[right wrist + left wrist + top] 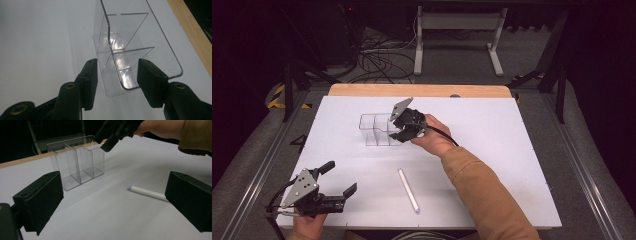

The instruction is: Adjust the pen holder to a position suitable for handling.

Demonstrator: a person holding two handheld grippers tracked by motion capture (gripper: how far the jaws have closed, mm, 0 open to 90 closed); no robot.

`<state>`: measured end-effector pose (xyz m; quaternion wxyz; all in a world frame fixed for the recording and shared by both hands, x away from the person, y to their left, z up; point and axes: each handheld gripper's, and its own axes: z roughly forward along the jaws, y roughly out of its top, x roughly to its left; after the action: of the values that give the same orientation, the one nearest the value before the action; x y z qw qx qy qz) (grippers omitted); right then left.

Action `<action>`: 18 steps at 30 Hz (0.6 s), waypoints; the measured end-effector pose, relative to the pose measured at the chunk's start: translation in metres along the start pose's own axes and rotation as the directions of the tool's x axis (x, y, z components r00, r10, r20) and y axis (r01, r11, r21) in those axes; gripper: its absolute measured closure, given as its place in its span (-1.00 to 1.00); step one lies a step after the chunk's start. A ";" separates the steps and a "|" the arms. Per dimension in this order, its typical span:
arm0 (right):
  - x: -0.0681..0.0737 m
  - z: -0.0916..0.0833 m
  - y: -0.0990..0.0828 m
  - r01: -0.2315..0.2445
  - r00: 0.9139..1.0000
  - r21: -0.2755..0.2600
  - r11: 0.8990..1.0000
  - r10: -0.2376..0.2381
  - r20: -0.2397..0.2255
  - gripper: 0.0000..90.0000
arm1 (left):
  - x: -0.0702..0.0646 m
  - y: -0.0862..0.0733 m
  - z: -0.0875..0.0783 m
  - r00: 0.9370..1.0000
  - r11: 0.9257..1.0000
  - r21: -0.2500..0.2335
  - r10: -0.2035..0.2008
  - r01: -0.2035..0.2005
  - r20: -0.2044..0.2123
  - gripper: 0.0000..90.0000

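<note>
Two jaws of my right gripper (116, 83) straddle near end wall of clear organizer (135, 42), unclenched, pads not yet pressing; three see-through compartments. My left gripper (112, 202) released, bare mat (512, 165) around.

Table (492, 150), white top, wooden strip along far edge. Clear three-compartment organizer (379, 130) stands upright toward the far edge, left of centre. White tube (408, 190) lies near the near edge, centre.
</note>
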<state>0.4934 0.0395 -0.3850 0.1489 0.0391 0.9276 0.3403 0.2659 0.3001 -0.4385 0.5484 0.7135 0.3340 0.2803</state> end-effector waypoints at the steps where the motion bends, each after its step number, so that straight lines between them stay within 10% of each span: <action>1: 0.000 0.002 0.001 0.002 1.000 0.006 1.000 -0.002 0.003 0.17 | 0.000 0.000 0.000 1.000 1.000 0.002 0.001 -0.001 0.001 -0.94; 18: 0.005 0.032 0.005 0.034 0.999 0.111 0.993 -0.036 0.015 0.39 | 0.000 -0.002 0.001 1.000 1.000 0.003 -0.025 0.024 0.013 -0.94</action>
<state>0.4983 0.0644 -0.4065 0.1602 0.0338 0.9443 0.2855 0.2666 0.3000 -0.4405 0.5530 0.7120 0.3394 0.2683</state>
